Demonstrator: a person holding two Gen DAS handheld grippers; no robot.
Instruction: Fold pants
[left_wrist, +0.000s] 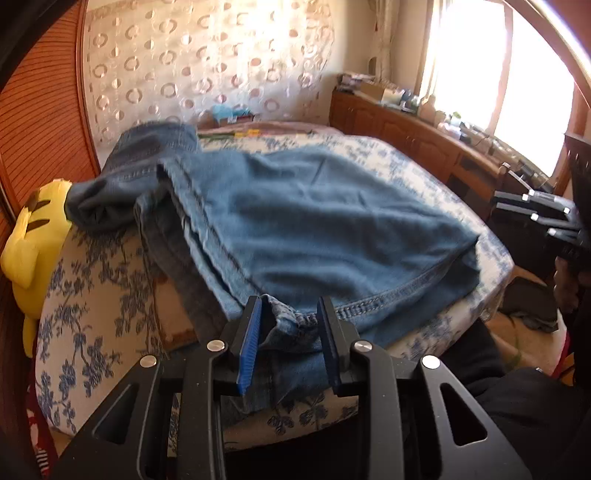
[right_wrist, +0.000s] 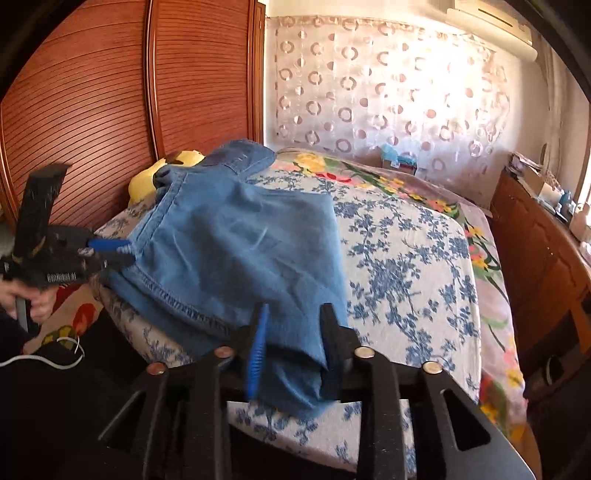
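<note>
Lay folded across the near end of a blue-flowered bedspread (right_wrist: 399, 258): a pair of blue denim pants (left_wrist: 314, 221), stitched hem toward the cameras, the rest bunched at the far side against a yellow plush toy (left_wrist: 29, 243). Stood parted around the hem's frayed corner: the left gripper (left_wrist: 290, 332), cloth between its blue pads (left_wrist: 249, 350) but not pinched, so released. Likewise parted: the right gripper (right_wrist: 291, 350), a loose fold of denim lying between the fingers without being pressed. Rose behind the bed: a slatted wooden wardrobe (right_wrist: 129, 92) and a circle-patterned curtain (right_wrist: 388, 92).
</note>
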